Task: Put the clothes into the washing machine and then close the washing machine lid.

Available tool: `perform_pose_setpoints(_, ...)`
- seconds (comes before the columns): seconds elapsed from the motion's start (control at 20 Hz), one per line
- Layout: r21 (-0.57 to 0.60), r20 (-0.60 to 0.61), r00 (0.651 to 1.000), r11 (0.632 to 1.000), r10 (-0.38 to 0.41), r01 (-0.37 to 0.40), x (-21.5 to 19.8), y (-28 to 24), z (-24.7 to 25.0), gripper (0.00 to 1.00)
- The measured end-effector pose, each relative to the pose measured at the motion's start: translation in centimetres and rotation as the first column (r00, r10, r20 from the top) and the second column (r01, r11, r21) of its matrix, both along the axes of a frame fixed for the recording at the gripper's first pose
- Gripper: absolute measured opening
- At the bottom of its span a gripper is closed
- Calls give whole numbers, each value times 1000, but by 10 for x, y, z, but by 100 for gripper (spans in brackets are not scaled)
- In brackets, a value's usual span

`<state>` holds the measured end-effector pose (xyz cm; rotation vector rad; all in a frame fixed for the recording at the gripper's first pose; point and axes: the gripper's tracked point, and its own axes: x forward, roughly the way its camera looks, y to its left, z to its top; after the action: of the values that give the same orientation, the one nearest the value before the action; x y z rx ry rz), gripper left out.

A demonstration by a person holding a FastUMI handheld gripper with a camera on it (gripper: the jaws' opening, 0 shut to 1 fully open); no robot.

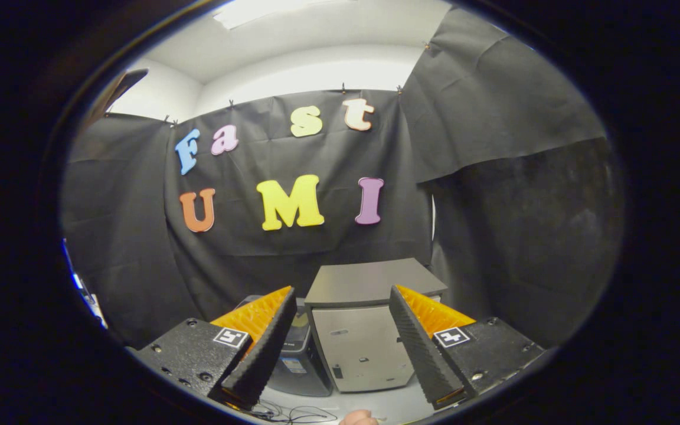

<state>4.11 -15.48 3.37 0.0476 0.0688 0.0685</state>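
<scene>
Washing machine (363,336) beyond the wide-open, empty tongs (341,301), lid down.

Ceiling light panel (263,10) overhead is blown out, upper wall bright. Black cloth soaks up light, right side dim. Heavy fisheye bending toward the rim. Focus sharp centrally; gripper (341,298) fingers spread, evenly lit.

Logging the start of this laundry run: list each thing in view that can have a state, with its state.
gripper: open, fingers spread wide, nothing between them.
grey box-shaped unit: upright beyond the fingers, front panel shut, nothing on its flat top.
dark unit: standing beside the grey one, partly hidden by a finger; open or shut cannot be told.
cables: lying loose below the fingers.
</scene>
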Motion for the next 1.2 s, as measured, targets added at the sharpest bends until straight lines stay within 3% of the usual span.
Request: perform_pose_setpoints(1.2,9,4,1000,1000,2,-2,-10,-2,-2,99)
